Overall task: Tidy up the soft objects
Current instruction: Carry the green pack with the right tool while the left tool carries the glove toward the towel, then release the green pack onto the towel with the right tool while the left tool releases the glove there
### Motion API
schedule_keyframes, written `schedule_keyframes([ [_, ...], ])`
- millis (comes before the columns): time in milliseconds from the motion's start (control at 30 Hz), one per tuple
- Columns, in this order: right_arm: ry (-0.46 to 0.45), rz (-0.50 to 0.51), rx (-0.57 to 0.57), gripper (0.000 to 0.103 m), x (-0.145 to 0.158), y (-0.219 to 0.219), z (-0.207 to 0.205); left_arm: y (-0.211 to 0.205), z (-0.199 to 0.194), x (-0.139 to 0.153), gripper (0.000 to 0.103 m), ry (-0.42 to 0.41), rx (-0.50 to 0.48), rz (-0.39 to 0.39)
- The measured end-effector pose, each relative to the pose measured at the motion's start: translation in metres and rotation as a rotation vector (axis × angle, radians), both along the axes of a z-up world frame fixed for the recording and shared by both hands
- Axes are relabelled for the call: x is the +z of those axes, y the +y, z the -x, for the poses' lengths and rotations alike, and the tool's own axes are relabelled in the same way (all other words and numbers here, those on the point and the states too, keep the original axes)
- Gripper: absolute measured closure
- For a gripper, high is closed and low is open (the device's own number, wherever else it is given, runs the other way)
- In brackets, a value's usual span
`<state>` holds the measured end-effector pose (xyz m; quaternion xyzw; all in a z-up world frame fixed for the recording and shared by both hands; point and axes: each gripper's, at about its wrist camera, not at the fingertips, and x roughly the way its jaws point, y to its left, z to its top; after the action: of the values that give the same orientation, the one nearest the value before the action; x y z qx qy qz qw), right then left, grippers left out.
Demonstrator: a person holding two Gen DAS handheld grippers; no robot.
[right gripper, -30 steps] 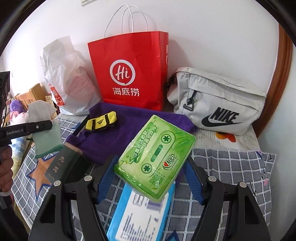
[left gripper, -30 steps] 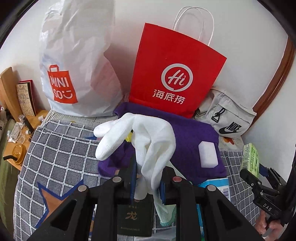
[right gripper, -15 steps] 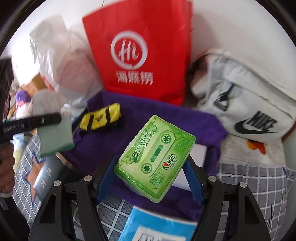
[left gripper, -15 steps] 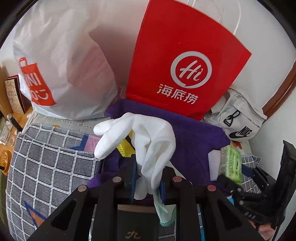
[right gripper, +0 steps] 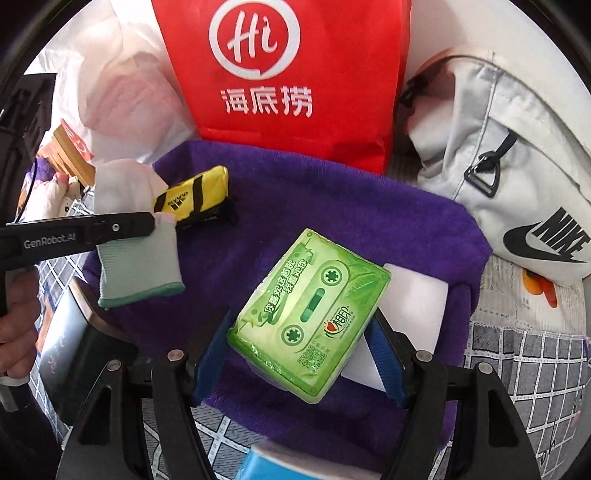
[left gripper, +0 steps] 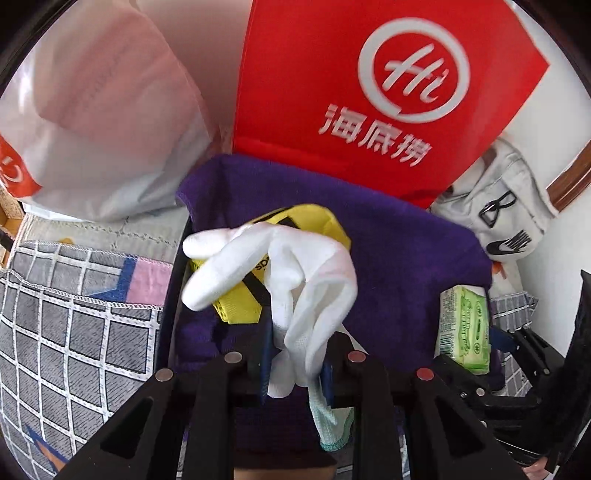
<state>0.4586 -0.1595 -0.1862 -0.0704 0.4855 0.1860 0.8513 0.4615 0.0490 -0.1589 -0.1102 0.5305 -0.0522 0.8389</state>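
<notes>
Pinching one white glove [left gripper: 295, 280] near its wrist, the left gripper [left gripper: 295, 369] is squeezing its two fingers narrowly onto the fabric, the glove's fingers flopping forward and its pale green cuff dangling below. Beside it, the right gripper [right gripper: 299, 354] is clamping one green tissue pack [right gripper: 308, 314] between its blue pads, jaws spread about as wide as the pack, which is tilting over the purple towel [right gripper: 332, 206].

Counting outward: one yellow pouch [right gripper: 192, 195] with black straps is lying on the towel's far left part, and one white block [right gripper: 413, 299] is resting on the towel behind the pack. One red paper bag [right gripper: 288, 74] is standing upright at the towel's far edge, one white plastic bag [left gripper: 103, 122] is slumping to its left, one grey waist bag [right gripper: 517, 155] to its right.

All of it is sitting on a grey checked bedspread [left gripper: 74, 332], against a white wall [right gripper: 436, 33].

Reading the writing now: the red bag is showing "Hi" and 海底捞, the grey bag "NIKE", and the left gripper's side "GenRobot.AI". The pack's print is too small to read.
</notes>
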Motion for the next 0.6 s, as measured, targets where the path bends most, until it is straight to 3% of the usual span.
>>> schedule_keyframes([
  [333,0.008,0.023,0.023,0.031,-0.009,0.008,-0.006,-0.011,-0.015,-0.014,0.08,0.021,-0.009,0.019],
  [600,0.008,0.053,0.042,0.024,-0.014,0.016,-0.009,0.004,-0.007,-0.014,0.059,0.042,0.013,0.029],
])
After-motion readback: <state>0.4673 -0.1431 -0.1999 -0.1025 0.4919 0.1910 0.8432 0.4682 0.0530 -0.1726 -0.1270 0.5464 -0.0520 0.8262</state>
